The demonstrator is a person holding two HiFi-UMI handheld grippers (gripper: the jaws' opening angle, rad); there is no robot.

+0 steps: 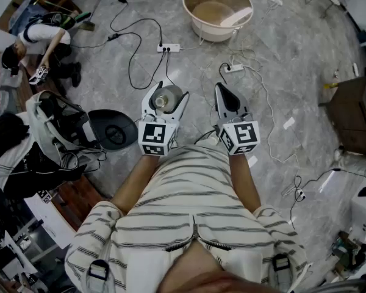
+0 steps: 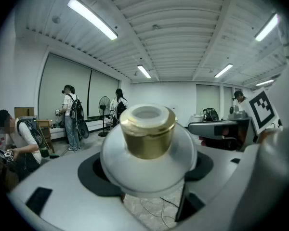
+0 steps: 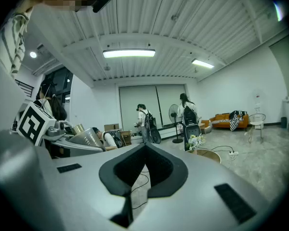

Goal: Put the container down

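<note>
The container (image 2: 147, 153) is a round white jar with a gold neck (image 2: 147, 133) and a white top. It sits between the black pads of my left gripper (image 2: 147, 177), which is shut on its wide body. In the head view the left gripper (image 1: 165, 102) holds the container (image 1: 163, 98) above the marble floor, in front of the person's body. My right gripper (image 1: 227, 97) hangs beside it to the right. Its black pads (image 3: 135, 170) meet at the tips with nothing between them. The right gripper view also shows the container (image 3: 85, 138) at the left.
A beige basin (image 1: 198, 18) stands on the floor ahead. Power strips (image 1: 168, 47) and cables (image 1: 134, 60) lie between it and the grippers. A black round base (image 1: 113, 129) and bags sit at the left, a crouching person (image 1: 43, 41) at the far left, a brown cabinet (image 1: 354, 112) at the right.
</note>
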